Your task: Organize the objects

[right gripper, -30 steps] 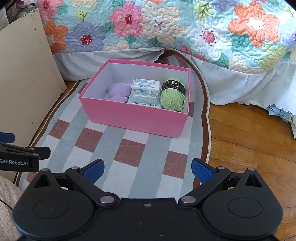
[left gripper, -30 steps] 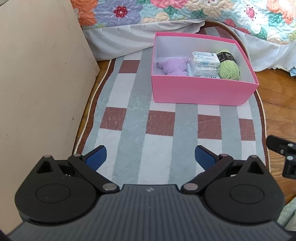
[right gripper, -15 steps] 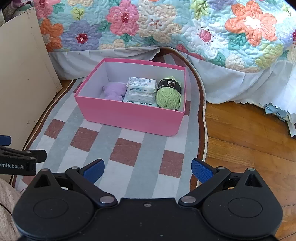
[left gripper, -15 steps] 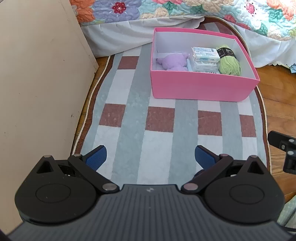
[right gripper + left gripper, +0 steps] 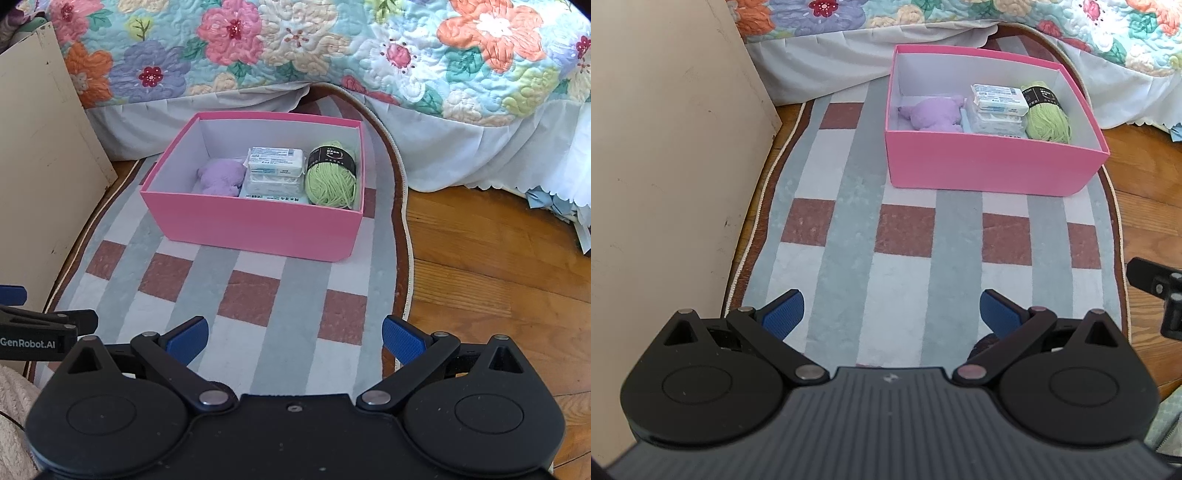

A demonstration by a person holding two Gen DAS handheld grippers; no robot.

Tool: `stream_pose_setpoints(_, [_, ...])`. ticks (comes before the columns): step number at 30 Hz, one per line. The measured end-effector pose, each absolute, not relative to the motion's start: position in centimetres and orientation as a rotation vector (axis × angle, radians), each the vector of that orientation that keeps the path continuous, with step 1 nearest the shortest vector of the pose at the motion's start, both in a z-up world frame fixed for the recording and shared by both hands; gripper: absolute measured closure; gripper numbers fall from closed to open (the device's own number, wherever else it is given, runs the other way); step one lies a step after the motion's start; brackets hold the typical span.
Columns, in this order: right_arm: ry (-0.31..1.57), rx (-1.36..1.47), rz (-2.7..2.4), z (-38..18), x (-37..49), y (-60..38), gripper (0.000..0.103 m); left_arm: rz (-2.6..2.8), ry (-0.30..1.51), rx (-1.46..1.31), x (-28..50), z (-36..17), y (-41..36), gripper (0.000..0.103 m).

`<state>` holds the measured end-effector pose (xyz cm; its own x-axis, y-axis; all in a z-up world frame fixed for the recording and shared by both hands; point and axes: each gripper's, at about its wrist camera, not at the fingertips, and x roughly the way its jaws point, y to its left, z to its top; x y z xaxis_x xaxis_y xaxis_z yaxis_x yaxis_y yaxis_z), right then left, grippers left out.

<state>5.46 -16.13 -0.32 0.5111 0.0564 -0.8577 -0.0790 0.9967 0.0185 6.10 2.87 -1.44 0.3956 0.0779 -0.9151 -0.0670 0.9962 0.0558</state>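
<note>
Pink box point(image 5: 990, 168) is sitting on the far part of a striped rug point(image 5: 905, 280), which is lying on the wooden floor point(image 5: 498, 266). Behind the box a bed with a flowered quilt point(image 5: 332, 48) is standing, and its white skirt point(image 5: 461, 147) is hanging down to the floor. At the left a beige board point(image 5: 665, 147) is standing upright beside the rug.

Inside the box three kinds of things are lying in a row. At the right a ball of green yarn point(image 5: 330, 181) with a black label is resting against the right wall. In the middle white packets point(image 5: 275, 171) are lying one on another, touching the yarn. At the left a purple plush toy point(image 5: 221, 179) is lying just beside the packets.

Left tool point(image 5: 890, 314) is hovering over the near part of the rug, its blue pads spread wide and holding nothing. Right tool point(image 5: 293, 338) is also hovering over the near rug, spread wide and empty, well apart from the box.
</note>
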Motion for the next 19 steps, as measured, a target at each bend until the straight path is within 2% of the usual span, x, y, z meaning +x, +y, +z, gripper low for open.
stream_pose_setpoints(19, [1.04,-0.026,0.074,-0.52,5.54,-16.54,0.001,0.091,1.163,0.017,6.18,-1.5,2.77,0.0])
